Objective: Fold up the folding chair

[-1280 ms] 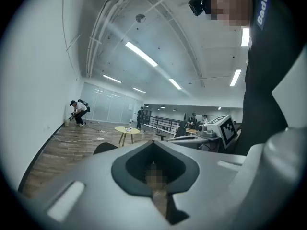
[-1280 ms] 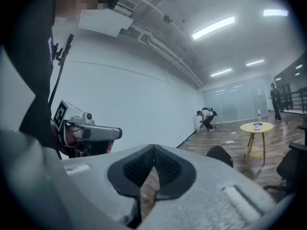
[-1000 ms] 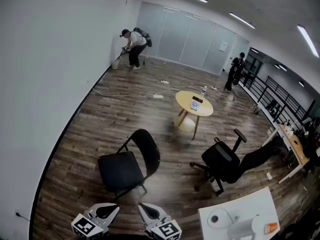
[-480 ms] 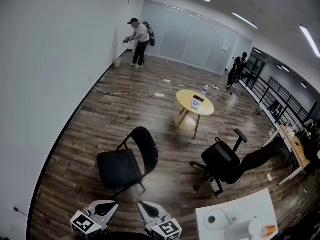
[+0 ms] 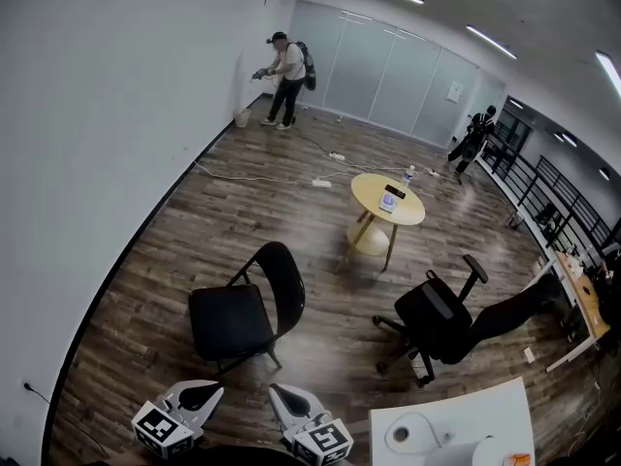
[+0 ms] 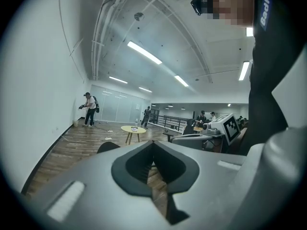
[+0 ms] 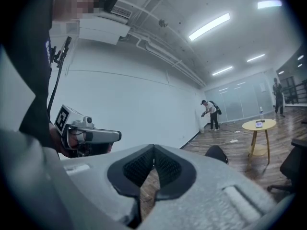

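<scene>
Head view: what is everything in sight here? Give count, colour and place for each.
folding chair: one, black, unfolded, floor centre foreground
office chair: one, black, right of the folding chair
round table: one, yellow, mid-room beyond both chairs
power strip: one, white, floor left of the round table
person: one, white top, at far left wall
second person: one, dark clothes, far right
white table: one, bottom right corner
paper roll: one, white, on the white table
left hand-held gripper: one, white, bottom edge, shut, empty
right hand-held gripper: one, white, beside it, shut, empty
</scene>
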The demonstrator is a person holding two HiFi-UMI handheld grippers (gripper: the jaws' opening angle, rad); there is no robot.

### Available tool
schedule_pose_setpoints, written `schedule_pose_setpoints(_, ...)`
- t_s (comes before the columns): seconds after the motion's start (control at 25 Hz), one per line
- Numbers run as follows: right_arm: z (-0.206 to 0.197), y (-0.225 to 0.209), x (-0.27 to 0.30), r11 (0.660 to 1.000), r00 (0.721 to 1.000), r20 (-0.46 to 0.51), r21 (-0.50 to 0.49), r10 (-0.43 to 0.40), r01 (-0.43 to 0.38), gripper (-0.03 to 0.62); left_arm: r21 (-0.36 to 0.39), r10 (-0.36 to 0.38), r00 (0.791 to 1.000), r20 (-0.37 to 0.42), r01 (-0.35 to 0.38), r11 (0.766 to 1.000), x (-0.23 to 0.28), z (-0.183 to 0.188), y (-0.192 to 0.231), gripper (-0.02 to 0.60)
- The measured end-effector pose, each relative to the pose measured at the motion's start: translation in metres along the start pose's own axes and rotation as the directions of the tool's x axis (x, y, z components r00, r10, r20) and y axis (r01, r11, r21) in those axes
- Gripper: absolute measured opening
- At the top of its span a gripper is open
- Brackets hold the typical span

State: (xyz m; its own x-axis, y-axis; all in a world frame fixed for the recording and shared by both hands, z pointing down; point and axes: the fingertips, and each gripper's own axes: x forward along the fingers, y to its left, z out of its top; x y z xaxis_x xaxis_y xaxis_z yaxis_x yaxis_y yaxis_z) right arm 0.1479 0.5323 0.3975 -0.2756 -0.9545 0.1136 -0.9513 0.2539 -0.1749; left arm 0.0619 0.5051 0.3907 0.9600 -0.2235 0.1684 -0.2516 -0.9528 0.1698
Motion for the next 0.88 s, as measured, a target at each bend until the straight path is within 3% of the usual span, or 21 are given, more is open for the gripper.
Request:
schedule_pose_setpoints(0.24,-0.007,-0.011,-0.008,1.000,1.000,-0.003,0.011,0.020,-0.020,0.002,-0.005,0.040,0.999,0.025,-0.040,0.999,0.007,0.014,-0.008,0.002)
schedule_pose_setpoints(0.44,-0.015,-0.020,-0.012,0.999,1.000,-0.012,0.034,0.024,-0.024,0.002,0.002,0.061,0.998,-0.011,-0.061,0.998,0.010,-0.003,-0.006,0.002)
schedule_pose_setpoints(0.88,-0.015,-0.040,0.027,0.999,0.998,-0.055,0.030,-0.016,0.018,0.002,-0.032,0.021,1.000,-0.005,-0.021,0.999,0.031,0.005,0.041,0.002)
